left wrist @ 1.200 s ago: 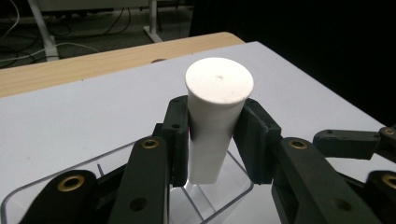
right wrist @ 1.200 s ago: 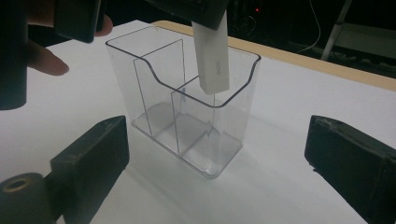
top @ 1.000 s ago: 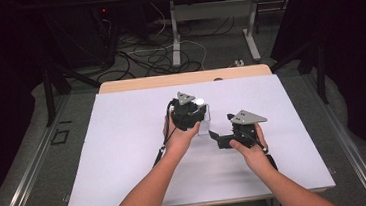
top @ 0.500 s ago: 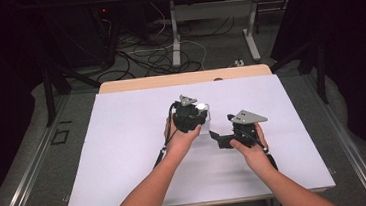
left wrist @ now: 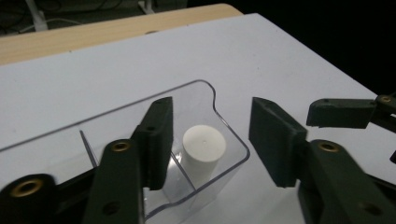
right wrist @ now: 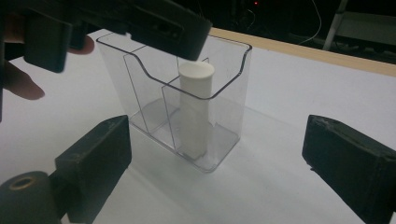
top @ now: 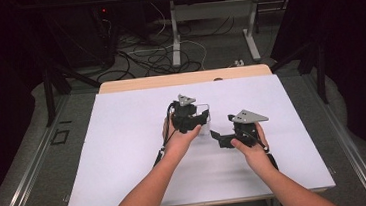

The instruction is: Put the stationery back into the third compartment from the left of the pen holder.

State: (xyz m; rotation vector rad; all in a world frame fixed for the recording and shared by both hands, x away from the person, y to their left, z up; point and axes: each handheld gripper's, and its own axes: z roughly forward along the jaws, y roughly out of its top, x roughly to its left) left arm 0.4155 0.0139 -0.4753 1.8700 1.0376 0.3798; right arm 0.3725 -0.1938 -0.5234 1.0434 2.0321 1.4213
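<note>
Two hand-held grippers meet over a clear box (top: 203, 117) at the middle of a white table (top: 125, 153), seen from the high view. The left gripper (left wrist: 210, 140) hangs just above the box, its jaws apart and having just been opening; one jaw sits over the box's inside, the other out past its curved front wall, and neither pad presses on anything. Directly between and below those jaws a white cylinder (left wrist: 203, 148) stands upright in the end compartment of the box (left wrist: 224, 135), free of both pads and leaning on nothing that can be made out.

The right gripper (right wrist: 215, 163) waits low and just in front of the box, jaws wide apart with nothing between them. From its view the box (right wrist: 229, 93) stands ahead, between the two jaws but beyond their tips, and thin partitions split it into compartments. The cylinder (right wrist: 196, 107) fills the nearest one, its flat top level with the dip in the front wall. The left gripper (right wrist: 116, 28) crosses above the box's rim at the top of that view.

In the high view the left gripper (top: 188, 116) is over the box, and the right gripper (top: 224, 135) lies just beside it, apart from the box.
</note>
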